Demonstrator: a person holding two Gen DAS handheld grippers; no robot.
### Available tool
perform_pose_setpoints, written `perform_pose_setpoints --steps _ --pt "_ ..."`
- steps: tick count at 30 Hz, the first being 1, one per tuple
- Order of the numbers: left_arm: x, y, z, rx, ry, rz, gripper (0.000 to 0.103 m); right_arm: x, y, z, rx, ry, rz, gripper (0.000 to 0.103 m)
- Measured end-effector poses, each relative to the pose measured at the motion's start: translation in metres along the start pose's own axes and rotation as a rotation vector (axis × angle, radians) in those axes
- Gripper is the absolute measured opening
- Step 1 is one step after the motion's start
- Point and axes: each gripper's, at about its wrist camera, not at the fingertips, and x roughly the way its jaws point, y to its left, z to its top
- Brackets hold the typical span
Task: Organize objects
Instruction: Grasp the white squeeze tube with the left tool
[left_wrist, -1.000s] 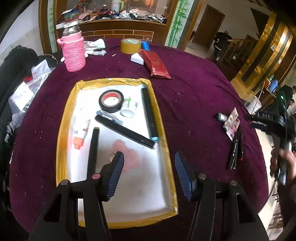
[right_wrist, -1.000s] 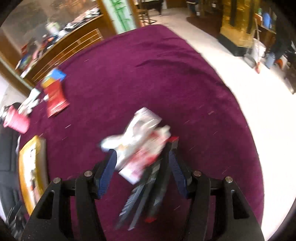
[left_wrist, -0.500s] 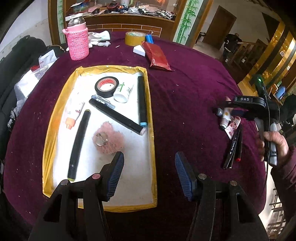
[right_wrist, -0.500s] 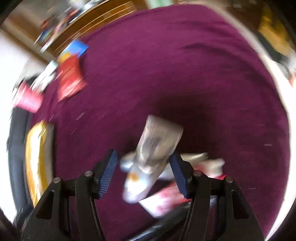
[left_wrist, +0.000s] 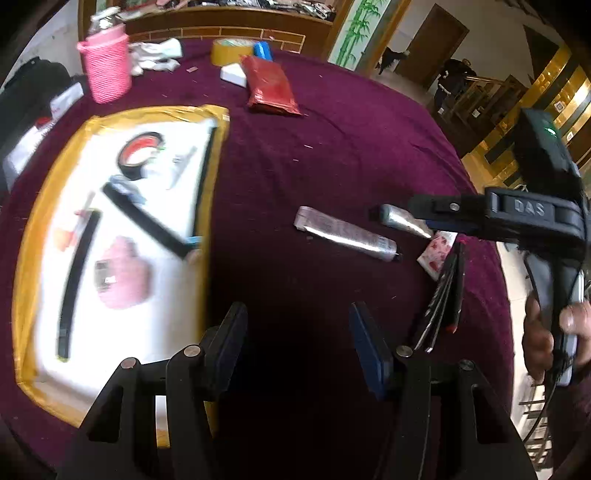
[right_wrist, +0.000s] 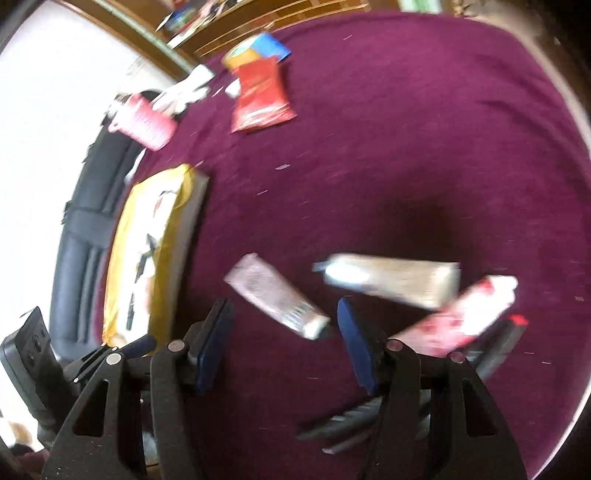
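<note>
- Claws first: my left claw (left_wrist: 299, 343) hangs open over bare maroon cloth with nothing between the pads, and my right claw (right_wrist: 282, 341) is open too, its pads either side of the capped end of a crinkled silver tube (right_wrist: 277, 295) without pressing on it.
- That tube lies slantwise on the round maroon-clothed bench (left_wrist: 332, 155), so if I close now I judge the pads would catch only the cap end and the tube could swivel or slip out.
- Just right of it sit a second, paler tube (right_wrist: 391, 280), a red-and-white flat packet (right_wrist: 458, 321) and a bundle of dark pens (left_wrist: 443, 295), all near or touching; a careless sweep of the right claw could scatter them or pinch two at once.
- Both views are smeared, so I cannot place the pads finely.
- Further left, the white tray with a yellow taped rim (left_wrist: 51, 177) is crowded with a black tape roll (left_wrist: 140, 155), long black markers and a pink fuzzy thing; a tube dropped there may roll against them.
- Farthest off, the red foil pouch (left_wrist: 269, 88) and pink knitted bottle sleeve (left_wrist: 107, 66) are well apart from my reach, no hazard.
</note>
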Motion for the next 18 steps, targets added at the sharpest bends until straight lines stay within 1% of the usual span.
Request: perform_pose_setpoints --steps 2,3,4,7,10,11,12,13,14,18 --pt "0.016 -0.007 0.008 -0.042 0.018 -0.012 0.051 -0.01 -0.015 -0.007 0.037 -0.021 -0.019 0.058" --pt "0.024 -0.01 0.013 -0.074 0.026 -0.029 0.051 -0.014 -0.021 -0.01 0.054 -0.027 -0.02 0.058" --pt "0.033 -0.012 0.018 -0.125 0.029 -0.07 0.051 -0.016 -0.028 -0.014 0.07 -0.031 -0.019 0.058" --pt "0.053 -0.019 0.028 -0.219 0.015 -0.112 0.051 -0.022 -0.045 -0.021 0.11 -0.034 -0.016 0.058" --pt "0.075 -0.028 0.038 -0.254 0.019 -0.093 0.051 -0.029 -0.061 -0.023 0.129 -0.041 -0.023 0.058" --pt "0.083 -0.032 0.041 -0.255 0.033 -0.094 0.051 -0.033 -0.065 -0.025 0.131 -0.048 -0.029 0.058" --pt "0.085 -0.036 0.044 -0.246 0.017 -0.077 0.055 -0.036 -0.068 -0.026 0.133 -0.056 -0.035 0.058" --pt "0.087 -0.042 0.047 -0.223 -0.003 -0.054 0.055 -0.037 -0.069 -0.023 0.135 -0.061 -0.039 0.058" --pt "0.092 -0.048 0.052 -0.201 0.011 -0.039 0.055 -0.041 -0.072 -0.024 0.136 -0.068 -0.044 0.058" --pt "0.105 -0.073 0.06 -0.048 0.002 0.06 0.055 -0.047 -0.079 -0.024 0.123 -0.078 -0.068 0.058"
